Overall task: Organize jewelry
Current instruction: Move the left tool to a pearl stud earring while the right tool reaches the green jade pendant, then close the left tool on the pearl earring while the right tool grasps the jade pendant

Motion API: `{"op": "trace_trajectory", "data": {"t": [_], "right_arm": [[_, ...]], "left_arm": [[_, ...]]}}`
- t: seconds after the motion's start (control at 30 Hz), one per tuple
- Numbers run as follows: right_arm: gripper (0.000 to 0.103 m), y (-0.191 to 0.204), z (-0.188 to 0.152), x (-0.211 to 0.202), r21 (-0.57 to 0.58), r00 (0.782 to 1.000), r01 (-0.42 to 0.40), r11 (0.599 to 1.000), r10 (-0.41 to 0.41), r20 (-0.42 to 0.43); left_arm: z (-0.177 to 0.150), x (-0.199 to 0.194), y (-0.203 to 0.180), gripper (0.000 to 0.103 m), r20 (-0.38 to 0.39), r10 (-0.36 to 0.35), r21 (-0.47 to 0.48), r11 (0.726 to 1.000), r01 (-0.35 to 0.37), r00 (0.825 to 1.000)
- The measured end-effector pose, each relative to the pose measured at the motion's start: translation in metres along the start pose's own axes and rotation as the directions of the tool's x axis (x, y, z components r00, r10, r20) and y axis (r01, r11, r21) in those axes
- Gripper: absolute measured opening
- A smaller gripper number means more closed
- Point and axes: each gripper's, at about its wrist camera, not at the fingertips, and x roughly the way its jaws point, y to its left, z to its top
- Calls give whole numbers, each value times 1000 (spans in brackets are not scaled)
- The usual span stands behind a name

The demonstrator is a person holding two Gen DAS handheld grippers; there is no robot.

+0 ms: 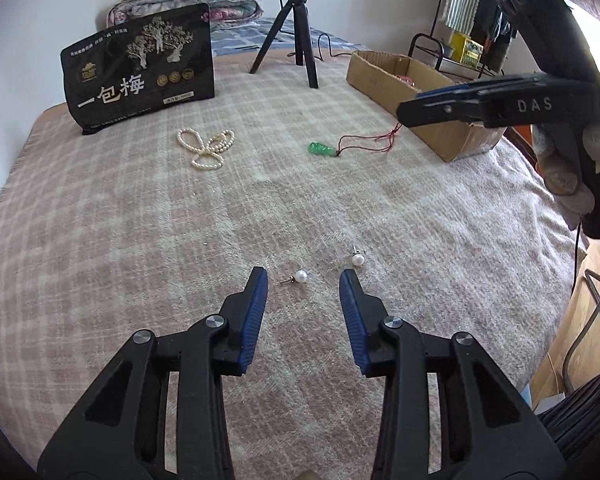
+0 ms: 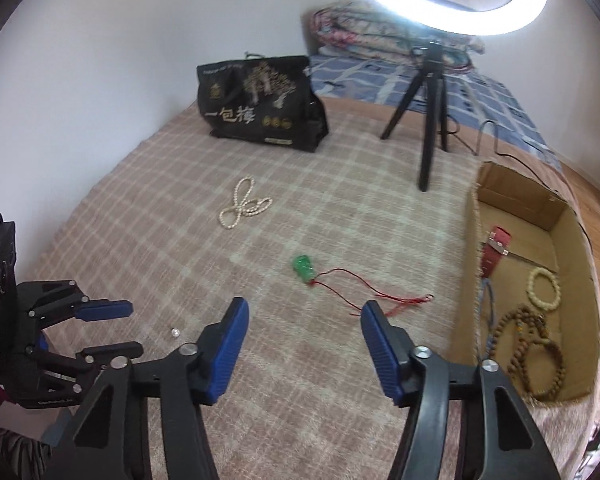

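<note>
A pearl stud earring (image 1: 301, 277) lies on the checked blanket (image 1: 140, 240) between the tips of my left gripper (image 1: 303, 278), whose blue pads stand open on either side without touching it. A second pearl earring (image 1: 357, 259) rests just beyond the right fingertip. My right gripper (image 2: 305, 306) hangs open over the blanket with nothing in it, just short of a green pendant (image 2: 303, 266) on a red cord (image 2: 364, 290). A pearl necklace (image 2: 242, 204) lies looped farther back. The right wrist view shows the left gripper (image 2: 136, 327) low at the left, near one earring (image 2: 175, 332).
An open cardboard box (image 2: 474, 260) at the right holds a pale bead bracelet (image 2: 544, 284), a brown bead string (image 2: 540, 356) and a red item (image 2: 496, 250). A black printed bag (image 2: 260, 104), a tripod (image 2: 432, 120) with a ring light and folded quilts (image 1: 188, 0) stand behind.
</note>
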Motion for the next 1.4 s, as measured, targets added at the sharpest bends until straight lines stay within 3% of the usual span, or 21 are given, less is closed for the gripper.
{"op": "trace_trajectory", "data": {"t": [0.1, 0.23, 1.07, 1.23, 1.4], "right_arm": [[46, 0, 6, 14, -19, 1000, -16, 1000, 16, -26], [41, 3, 10, 31, -59, 998, -19, 998, 16, -58], [31, 5, 24, 112, -145, 988, 8, 989, -30, -153], [13, 1, 25, 113, -114, 988, -28, 993, 10, -154], [10, 0, 24, 111, -96, 990, -27, 995, 13, -144]], "left_arm": [[1, 11, 2, 30, -18, -6, 3, 1000, 6, 1000], [0, 22, 3, 30, -33, -5, 19, 1000, 6, 999], [-1, 46, 13, 14, -49, -26, 18, 999, 27, 998], [0, 45, 14, 10, -48, -30, 7, 1000, 31, 998], [0, 45, 16, 9, -45, -30, -7, 1000, 30, 999]]}}
